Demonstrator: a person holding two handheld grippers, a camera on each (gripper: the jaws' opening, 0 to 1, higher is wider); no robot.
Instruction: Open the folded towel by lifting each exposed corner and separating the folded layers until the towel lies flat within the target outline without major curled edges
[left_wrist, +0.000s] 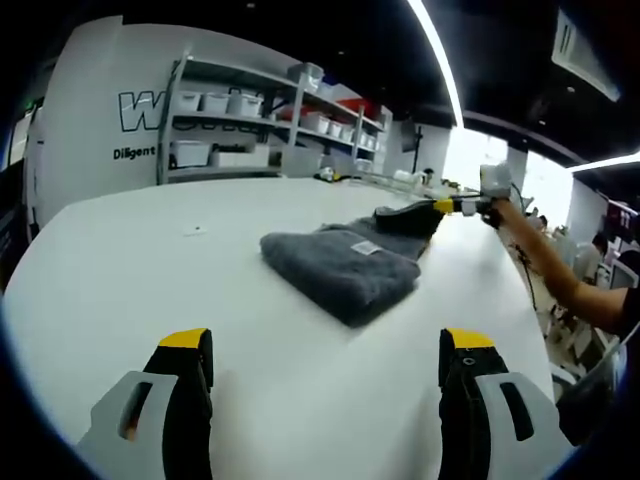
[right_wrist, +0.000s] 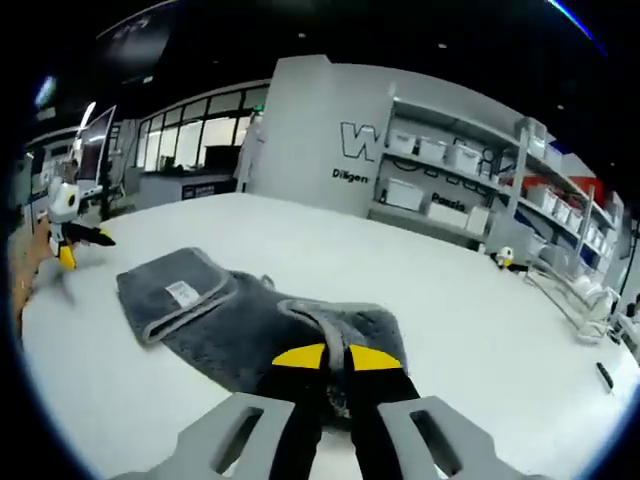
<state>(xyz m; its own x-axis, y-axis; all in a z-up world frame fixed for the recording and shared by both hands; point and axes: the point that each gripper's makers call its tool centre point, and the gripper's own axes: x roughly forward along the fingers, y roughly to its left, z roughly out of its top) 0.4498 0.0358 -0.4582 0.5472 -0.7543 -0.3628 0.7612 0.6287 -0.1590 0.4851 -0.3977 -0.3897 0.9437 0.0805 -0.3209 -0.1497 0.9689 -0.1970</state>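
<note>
A grey towel (left_wrist: 340, 265) lies folded on the white table (left_wrist: 150, 280), with a small white label on top. My left gripper (left_wrist: 325, 352) hovers open in front of it, jaws wide apart, nothing between them. At the towel's far end my right gripper (left_wrist: 443, 206) pinches a raised dark flap. In the right gripper view the towel (right_wrist: 220, 315) spreads ahead with its label (right_wrist: 182, 292) at the left. My right gripper (right_wrist: 335, 362) is shut on the towel's near edge, which bunches up over the yellow-tipped jaws. The left gripper (right_wrist: 75, 238) shows small at far left.
A person's arm (left_wrist: 565, 275) reaches in from the right along the table's edge. Metal shelves with white bins (left_wrist: 250, 125) stand behind the table, and small items (right_wrist: 508, 260) sit near its far edge. Bare tabletop (right_wrist: 450, 300) surrounds the towel.
</note>
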